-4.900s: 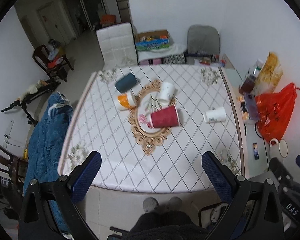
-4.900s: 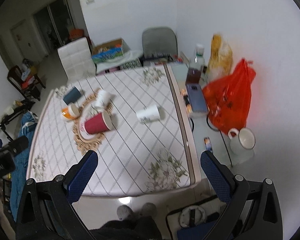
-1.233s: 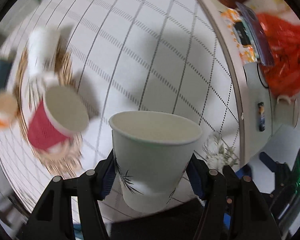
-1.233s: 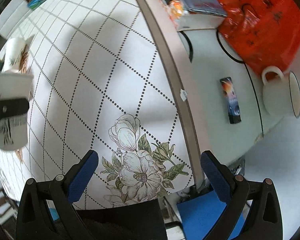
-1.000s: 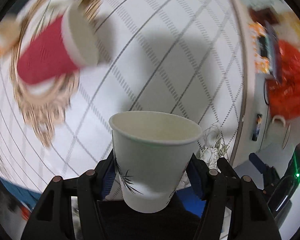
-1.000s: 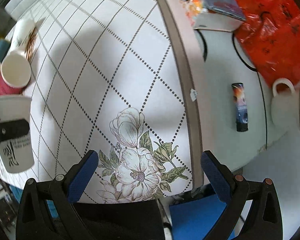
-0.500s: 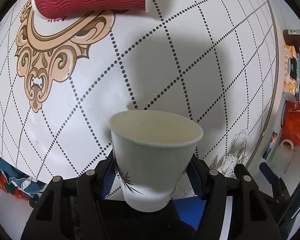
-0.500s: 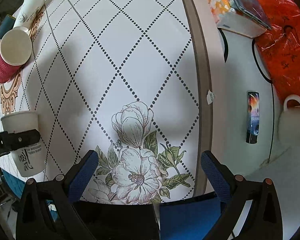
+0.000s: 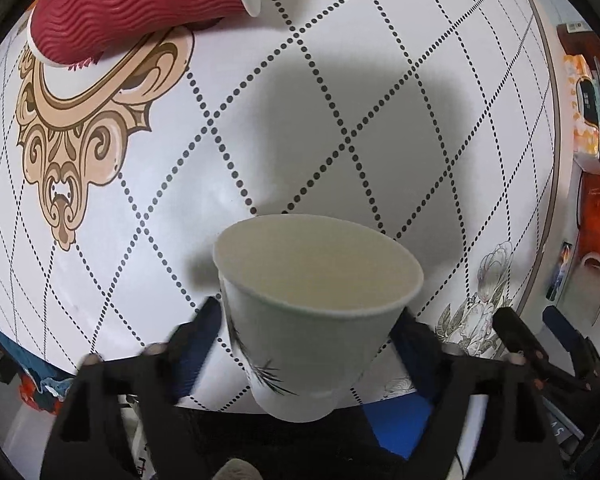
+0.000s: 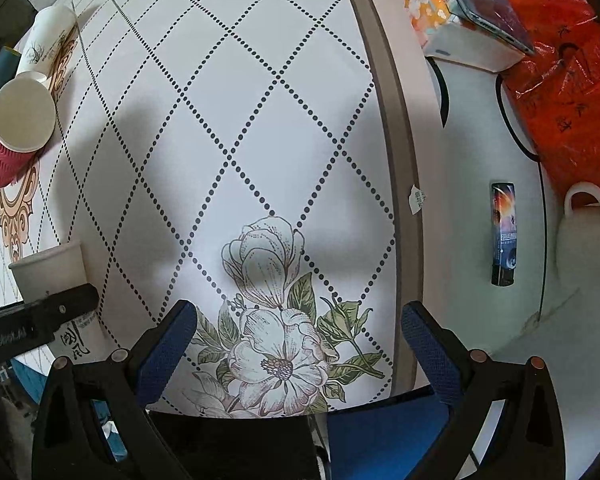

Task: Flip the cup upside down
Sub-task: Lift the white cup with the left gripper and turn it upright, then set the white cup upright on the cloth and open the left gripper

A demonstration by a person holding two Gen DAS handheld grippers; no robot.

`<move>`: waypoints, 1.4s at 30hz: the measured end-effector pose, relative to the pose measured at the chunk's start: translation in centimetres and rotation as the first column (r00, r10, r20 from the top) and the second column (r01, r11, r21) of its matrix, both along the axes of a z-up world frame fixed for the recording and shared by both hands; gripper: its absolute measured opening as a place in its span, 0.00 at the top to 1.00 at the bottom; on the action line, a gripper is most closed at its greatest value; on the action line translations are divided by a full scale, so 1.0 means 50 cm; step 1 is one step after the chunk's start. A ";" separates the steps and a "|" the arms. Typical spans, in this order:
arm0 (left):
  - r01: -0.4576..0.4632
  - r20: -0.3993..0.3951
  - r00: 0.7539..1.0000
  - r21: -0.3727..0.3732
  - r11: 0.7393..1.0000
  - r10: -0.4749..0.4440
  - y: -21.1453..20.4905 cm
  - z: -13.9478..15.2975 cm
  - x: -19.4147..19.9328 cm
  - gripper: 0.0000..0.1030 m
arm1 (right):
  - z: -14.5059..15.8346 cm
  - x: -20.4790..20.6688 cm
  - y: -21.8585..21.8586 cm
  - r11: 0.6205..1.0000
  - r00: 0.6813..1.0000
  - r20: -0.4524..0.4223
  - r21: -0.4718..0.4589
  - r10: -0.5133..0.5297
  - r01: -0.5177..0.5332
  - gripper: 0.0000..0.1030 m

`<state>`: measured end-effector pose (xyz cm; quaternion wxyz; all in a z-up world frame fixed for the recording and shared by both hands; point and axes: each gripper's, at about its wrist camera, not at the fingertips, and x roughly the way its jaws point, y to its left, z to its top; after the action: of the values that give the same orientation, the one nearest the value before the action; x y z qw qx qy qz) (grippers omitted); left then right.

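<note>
A white paper cup (image 9: 312, 320) with a dark leaf print sits between the fingers of my left gripper (image 9: 308, 328), its mouth turned toward the tablecloth. The fingers have spread and look blurred; gaps show beside the cup, which tilts a little. In the right wrist view the same cup (image 10: 60, 276) stands mouth down on the table at the left edge, with the left gripper's finger (image 10: 40, 316) across it. My right gripper (image 10: 300, 340) is open and empty over the flower print near the table's front edge.
A red ribbed cup (image 9: 140, 4) lies on its side on the ornate gold print (image 9: 72, 136). Another white cup (image 10: 48, 40) lies farther back. Right of the table's brown border (image 10: 400, 160) are an orange bag (image 10: 572, 92), a white mug (image 10: 588, 240) and a small dark tube (image 10: 504, 232).
The left gripper brought the cup down to the table with its mouth downward, and its fingers have just spread away from the cup. The right gripper stayed open and drifted slightly.
</note>
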<state>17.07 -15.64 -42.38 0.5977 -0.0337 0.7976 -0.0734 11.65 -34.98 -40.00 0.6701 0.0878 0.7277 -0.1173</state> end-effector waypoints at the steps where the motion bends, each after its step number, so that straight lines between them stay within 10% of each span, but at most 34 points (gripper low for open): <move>1: 0.004 0.004 1.000 0.001 1.000 -0.004 0.002 -0.006 -0.006 0.14 | 0.001 -0.001 0.000 1.000 1.000 0.002 0.000 -0.004 0.004 0.00; 24: -0.020 0.228 0.974 0.048 0.999 0.008 0.158 0.192 -0.037 0.13 | 0.126 -0.025 0.149 0.992 0.994 0.105 0.114 0.034 -0.046 0.00; 42: -0.149 0.259 0.958 0.099 0.984 0.118 0.327 0.211 -0.082 0.13 | 0.198 -0.022 0.328 0.975 0.976 0.151 0.132 0.158 -0.178 0.00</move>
<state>12.98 0.73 -31.84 0.6989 -0.0425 0.7139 0.0107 10.56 -18.60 -30.11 0.7189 0.0823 0.6903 -0.0006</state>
